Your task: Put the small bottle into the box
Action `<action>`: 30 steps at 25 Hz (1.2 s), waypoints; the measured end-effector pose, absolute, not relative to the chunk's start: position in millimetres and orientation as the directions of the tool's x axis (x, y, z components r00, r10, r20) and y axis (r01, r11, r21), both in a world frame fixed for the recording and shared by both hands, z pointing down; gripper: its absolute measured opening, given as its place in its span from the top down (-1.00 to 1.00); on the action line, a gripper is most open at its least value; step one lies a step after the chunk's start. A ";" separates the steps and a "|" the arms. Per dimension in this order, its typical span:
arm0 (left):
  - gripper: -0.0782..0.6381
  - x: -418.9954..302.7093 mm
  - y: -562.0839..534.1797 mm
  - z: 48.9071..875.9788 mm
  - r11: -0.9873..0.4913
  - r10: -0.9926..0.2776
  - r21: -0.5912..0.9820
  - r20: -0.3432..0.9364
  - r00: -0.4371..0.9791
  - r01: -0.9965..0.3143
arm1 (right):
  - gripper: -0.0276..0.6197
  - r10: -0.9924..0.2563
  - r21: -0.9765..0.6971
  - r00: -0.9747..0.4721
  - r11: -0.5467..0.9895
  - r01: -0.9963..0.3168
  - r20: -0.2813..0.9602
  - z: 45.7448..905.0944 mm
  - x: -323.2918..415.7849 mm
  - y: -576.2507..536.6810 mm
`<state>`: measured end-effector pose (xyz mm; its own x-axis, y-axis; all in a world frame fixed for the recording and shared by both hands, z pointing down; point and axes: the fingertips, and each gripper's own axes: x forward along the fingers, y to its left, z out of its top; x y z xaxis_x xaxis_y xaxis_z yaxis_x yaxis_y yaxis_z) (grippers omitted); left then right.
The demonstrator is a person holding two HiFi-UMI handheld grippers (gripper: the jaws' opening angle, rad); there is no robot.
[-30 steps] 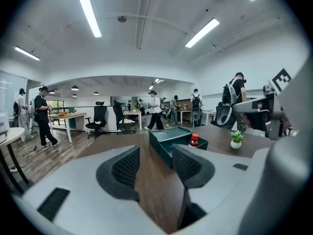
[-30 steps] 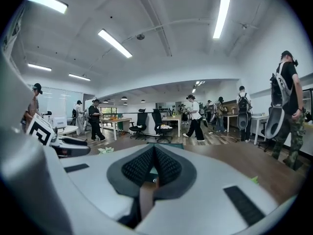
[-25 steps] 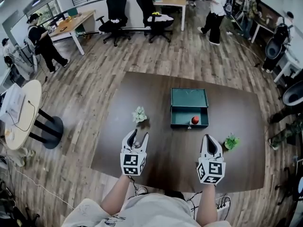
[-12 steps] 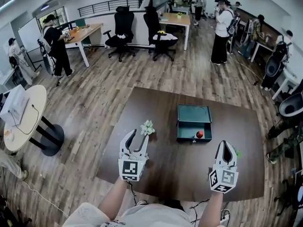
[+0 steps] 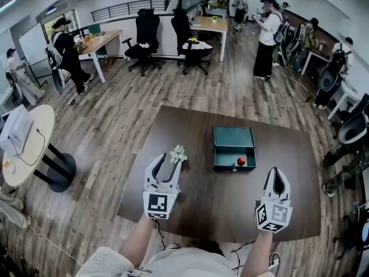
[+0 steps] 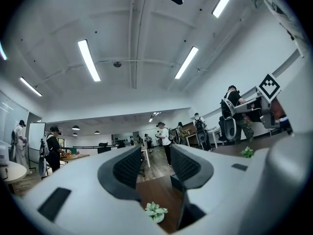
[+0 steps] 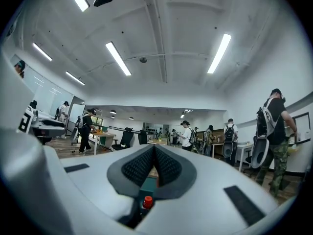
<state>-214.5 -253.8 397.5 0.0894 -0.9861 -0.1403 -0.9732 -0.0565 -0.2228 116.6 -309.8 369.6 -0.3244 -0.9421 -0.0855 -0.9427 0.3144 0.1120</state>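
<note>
My left gripper (image 5: 167, 165), left of the box (image 5: 233, 136), hangs with jaws spread and nothing between them. My right gripper (image 5: 275, 172), nearer than the box, is pressed together and empty. The bottle (image 5: 241, 161) sits in the box's near compartment, right end.

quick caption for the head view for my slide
Left claw open, right claw shut, both over a dark table; the red-capped small bottle sits in the open green box.
</note>
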 end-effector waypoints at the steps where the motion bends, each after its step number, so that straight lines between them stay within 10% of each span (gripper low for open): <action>1: 0.25 -213.7 -254.1 397.8 -0.056 -0.986 -0.222 -0.140 0.089 -0.973 | 0.91 -0.942 0.112 -0.324 0.314 -0.943 -0.084 370.4 117.1 -309.5; 15: 0.26 -200.8 -262.6 399.7 -0.059 -0.988 -0.225 -0.130 0.090 -0.973 | 0.91 -0.942 0.099 -0.330 0.323 -0.941 -0.068 375.8 121.4 -310.7; 22: 0.77 -195.4 -263.3 397.9 -0.055 -0.984 -0.202 -0.157 0.088 -0.978 | 0.91 -0.939 0.090 -0.339 0.333 -0.939 -0.059 384.4 122.3 -312.1; 30: 0.77 -187.2 -268.7 398.4 -0.069 -0.983 -0.205 -0.151 0.101 -0.976 | 0.91 -0.938 0.095 -0.343 0.337 -0.937 -0.048 388.8 125.7 -314.1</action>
<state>-187.2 -268.7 398.4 0.1011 -0.9833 -0.1511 -0.9763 -0.0689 -0.2050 125.7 -314.1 388.8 -0.3426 -0.9383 -0.0477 -0.9366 0.3371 0.0953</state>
